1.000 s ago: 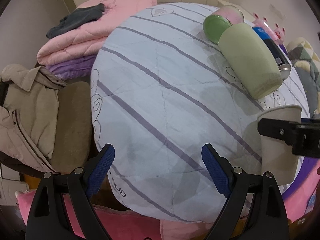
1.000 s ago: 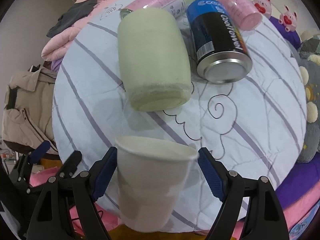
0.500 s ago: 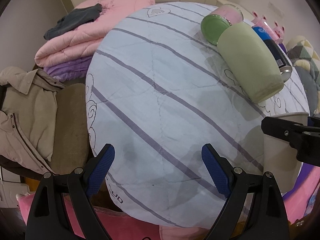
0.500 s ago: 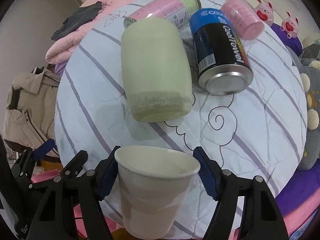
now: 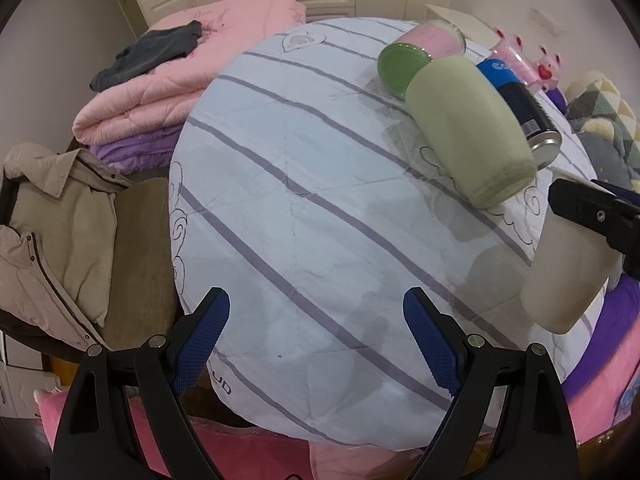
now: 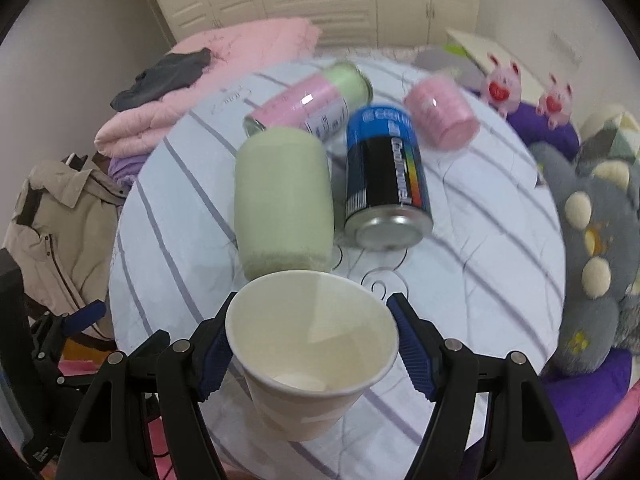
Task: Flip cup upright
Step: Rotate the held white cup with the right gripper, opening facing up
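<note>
A white paper cup (image 6: 312, 344) sits between the blue pads of my right gripper (image 6: 312, 340), which is shut on it. The cup's mouth faces up, tipped a little toward the camera, and it is held just above the near edge of the striped quilt (image 6: 480, 248). It also shows in the left wrist view (image 5: 564, 276) at the far right, clamped by the right gripper. My left gripper (image 5: 316, 344) is open and empty over the quilt's (image 5: 304, 200) near left part.
A light green cup (image 6: 282, 200) lies on its side just beyond the paper cup. A blue can (image 6: 386, 172), a pink bottle (image 6: 308, 108) and a pink cup (image 6: 442, 120) lie behind it. Folded pink blankets (image 5: 180, 76) and a beige jacket (image 5: 48, 216) are at the left.
My right gripper has closed on the paper cup, then lifted and tilted it so its open mouth now shows. The left gripper has stayed nearly still and open.
</note>
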Action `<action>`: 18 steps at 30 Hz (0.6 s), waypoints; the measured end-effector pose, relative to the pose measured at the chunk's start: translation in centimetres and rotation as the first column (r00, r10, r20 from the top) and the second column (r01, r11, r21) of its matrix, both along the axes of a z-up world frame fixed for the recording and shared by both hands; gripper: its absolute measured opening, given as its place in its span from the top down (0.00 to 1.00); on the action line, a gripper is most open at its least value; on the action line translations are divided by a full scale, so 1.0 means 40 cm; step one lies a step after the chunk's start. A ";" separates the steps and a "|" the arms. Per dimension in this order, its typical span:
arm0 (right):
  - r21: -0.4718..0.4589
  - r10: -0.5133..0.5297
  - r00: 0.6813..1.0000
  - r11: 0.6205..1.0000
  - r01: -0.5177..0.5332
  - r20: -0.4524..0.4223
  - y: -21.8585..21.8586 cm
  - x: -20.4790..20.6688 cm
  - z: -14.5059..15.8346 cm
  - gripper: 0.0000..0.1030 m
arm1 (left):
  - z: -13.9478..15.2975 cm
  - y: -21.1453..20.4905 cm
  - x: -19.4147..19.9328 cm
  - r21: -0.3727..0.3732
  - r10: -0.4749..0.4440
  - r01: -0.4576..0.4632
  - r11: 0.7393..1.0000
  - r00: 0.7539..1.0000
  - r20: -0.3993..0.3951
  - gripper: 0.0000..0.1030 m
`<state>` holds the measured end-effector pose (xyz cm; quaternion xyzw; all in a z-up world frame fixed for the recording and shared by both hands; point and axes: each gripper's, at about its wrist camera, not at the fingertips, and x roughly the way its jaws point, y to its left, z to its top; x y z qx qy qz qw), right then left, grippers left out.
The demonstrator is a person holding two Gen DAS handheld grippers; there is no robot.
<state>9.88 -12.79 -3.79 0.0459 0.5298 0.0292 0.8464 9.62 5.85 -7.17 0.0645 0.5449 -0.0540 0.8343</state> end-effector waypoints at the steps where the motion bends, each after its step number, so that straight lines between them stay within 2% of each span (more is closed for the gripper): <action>1: -0.004 0.012 1.000 1.000 -0.012 0.005 0.002 -0.004 0.002 0.29 | 0.000 -0.002 -0.001 0.002 -0.001 0.001 1.000 1.000 0.001 0.12; 6: -0.025 0.034 0.999 0.999 -0.035 -0.012 0.014 -0.023 -0.022 0.29 | 0.004 -0.011 -0.020 0.006 0.001 -0.001 1.000 1.000 0.005 0.12; 10: -0.026 0.067 0.998 0.997 -0.067 0.020 0.024 -0.054 -0.013 0.29 | 0.007 -0.008 -0.030 -0.001 0.018 -0.018 1.000 1.000 0.005 0.12; 14: -0.042 0.071 0.991 0.997 -0.066 0.111 0.024 -0.063 0.018 0.29 | 0.013 0.000 -0.037 0.004 0.039 -0.039 0.999 0.999 0.017 0.12; 18: -0.149 0.080 0.966 0.988 -0.044 0.246 0.031 -0.060 0.038 0.29 | 0.023 0.016 -0.046 -0.025 0.071 -0.070 0.997 0.997 0.030 0.12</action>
